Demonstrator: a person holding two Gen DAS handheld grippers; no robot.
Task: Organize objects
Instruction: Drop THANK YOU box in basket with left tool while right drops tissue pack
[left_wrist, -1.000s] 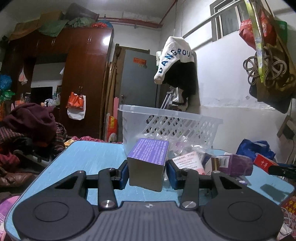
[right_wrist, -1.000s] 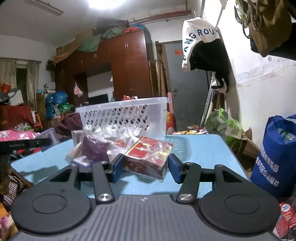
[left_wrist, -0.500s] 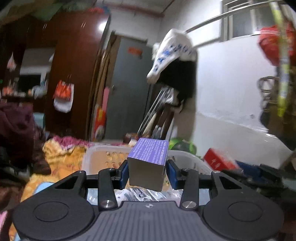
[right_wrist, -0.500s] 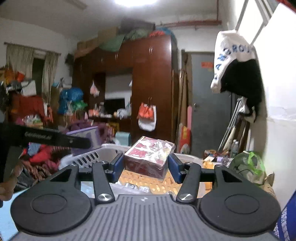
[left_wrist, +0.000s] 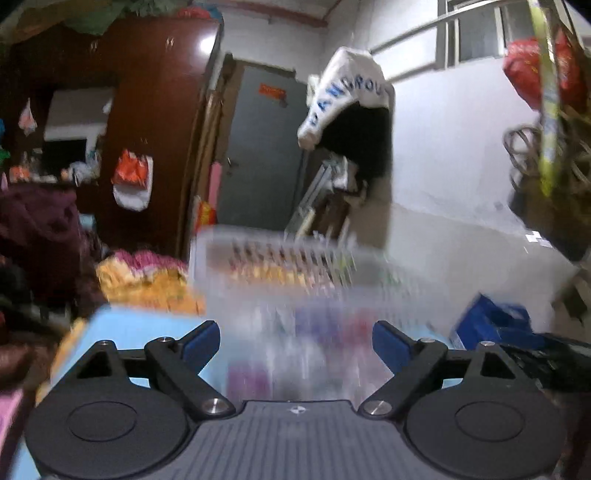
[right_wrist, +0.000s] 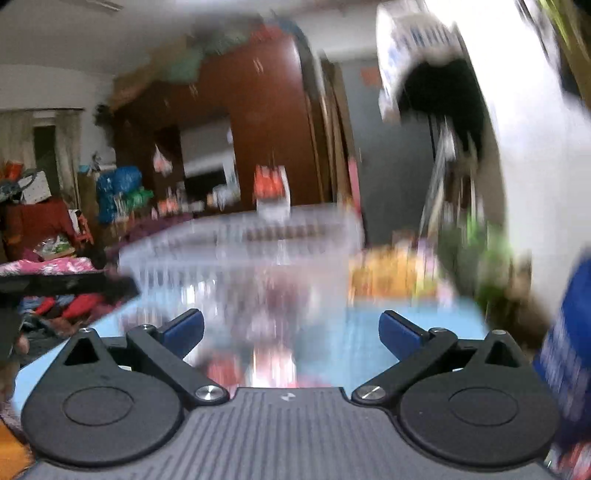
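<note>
Heavy blur in both views. My left gripper (left_wrist: 295, 339) has its jaws opening wide, and no pad presses on anything. A blurred purple shape (left_wrist: 247, 376), perhaps the purple box, shows low between its fingers. The white lattice basket (left_wrist: 280, 258) stands just beyond on the blue table (left_wrist: 140, 325). The jaws of my right gripper (right_wrist: 291, 328) are opening too, with nothing gripped. A red smear (right_wrist: 225, 369), possibly the red box, lies below them in front of the basket (right_wrist: 258, 240).
A dark wardrobe (left_wrist: 147, 129) and a grey door (left_wrist: 262, 155) stand behind. A white and black garment (left_wrist: 351, 110) hangs on the right wall. A blue bag (right_wrist: 569, 350) sits at the right table edge. Clothes are piled at the left (left_wrist: 37, 229).
Both grippers went from shut on their boxes to wide open. The purple box and the red box have left the pads. Both views swung from above the basket to facing its side.
</note>
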